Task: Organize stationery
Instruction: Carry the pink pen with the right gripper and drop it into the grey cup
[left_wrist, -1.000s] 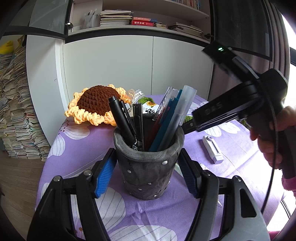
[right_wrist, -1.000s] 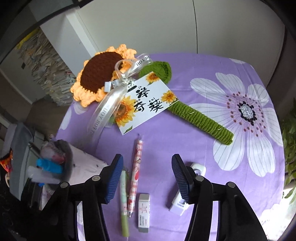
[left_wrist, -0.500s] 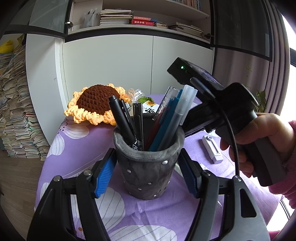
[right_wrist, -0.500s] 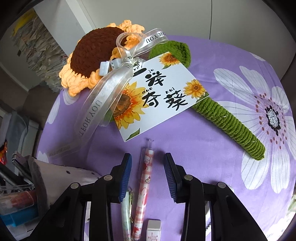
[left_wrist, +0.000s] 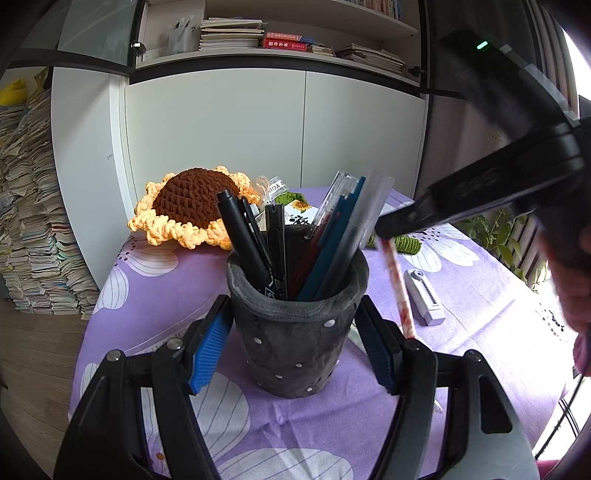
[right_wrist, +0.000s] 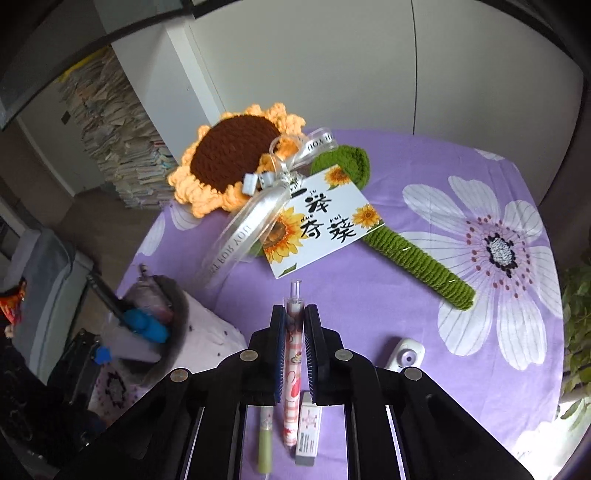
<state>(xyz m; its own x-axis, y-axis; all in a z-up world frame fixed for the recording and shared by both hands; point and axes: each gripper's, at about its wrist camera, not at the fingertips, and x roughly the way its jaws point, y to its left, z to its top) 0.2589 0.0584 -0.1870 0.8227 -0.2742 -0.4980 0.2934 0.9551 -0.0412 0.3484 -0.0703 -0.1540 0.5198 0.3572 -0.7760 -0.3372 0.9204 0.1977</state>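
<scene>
A dark grey felt pen holder (left_wrist: 297, 332) with several pens stands on the purple cloth between the blue pads of my left gripper (left_wrist: 295, 332); the pads sit close to its sides, and contact is unclear. My right gripper (right_wrist: 294, 325) is shut on a pink patterned pen (right_wrist: 292, 354), lifted and hanging tip-down to the right of the holder in the left wrist view (left_wrist: 399, 291). The holder shows at the lower left of the right wrist view (right_wrist: 162, 325). A green pen (right_wrist: 265, 443) and a white eraser (right_wrist: 308, 432) lie on the cloth below.
A crocheted sunflower (right_wrist: 236, 162) with a green stem (right_wrist: 417, 258), ribbon and a card (right_wrist: 321, 225) lies at the back of the table. A white correction tape (left_wrist: 423, 295) lies to the right of the holder. White cabinets and paper stacks stand behind.
My right gripper came down over the pink pen, shut on it, and lifted it off the cloth. The left gripper and the holder have stayed put.
</scene>
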